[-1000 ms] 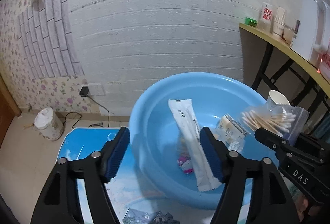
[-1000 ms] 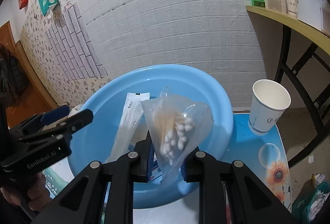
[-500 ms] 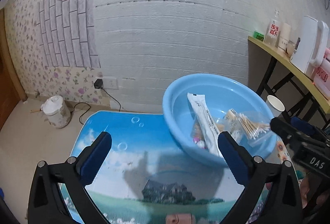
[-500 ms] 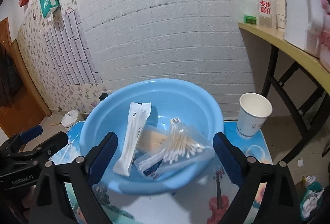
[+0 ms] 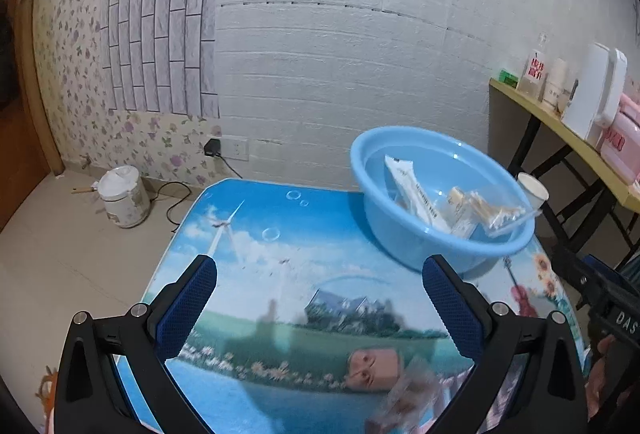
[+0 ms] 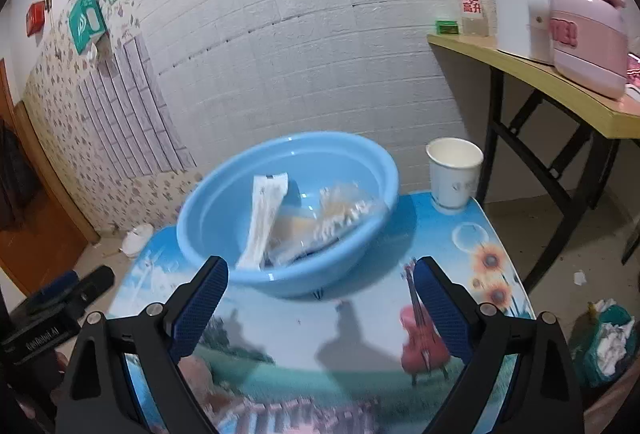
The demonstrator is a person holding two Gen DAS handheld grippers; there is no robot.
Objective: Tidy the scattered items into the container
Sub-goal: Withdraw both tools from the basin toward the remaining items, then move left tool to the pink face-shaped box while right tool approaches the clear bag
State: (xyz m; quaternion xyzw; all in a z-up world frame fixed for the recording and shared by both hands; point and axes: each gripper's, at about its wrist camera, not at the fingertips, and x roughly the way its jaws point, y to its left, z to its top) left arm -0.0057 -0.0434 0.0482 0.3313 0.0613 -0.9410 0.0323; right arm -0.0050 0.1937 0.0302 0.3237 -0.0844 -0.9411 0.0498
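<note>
A light blue basin (image 5: 408, 238) stands at the far right of the picture-printed table; it also shows in the right wrist view (image 6: 224, 210). In it lie a long white packet (image 5: 412, 190) (image 6: 266, 214), a clear bag of cotton swabs (image 5: 500, 214) (image 6: 340, 214) and a small pale packet (image 5: 460, 206). My left gripper (image 5: 320, 298) is open and empty, held back over the table's near part. My right gripper (image 6: 322, 294) is open and empty, just short of the basin. A blurred clear packet (image 5: 404, 394) lies at the table's near edge.
A white paper cup (image 6: 454, 174) stands on the table's far right corner beside the basin. A yellow side table (image 6: 540, 74) on the right holds a pink rice cooker, a white appliance and a bottle. A white bucket (image 5: 124, 198) sits on the floor at left.
My right gripper opened and let the cotton swab bag fall into the basin. Both grippers then pulled back from the basin, and the left one opened wider.
</note>
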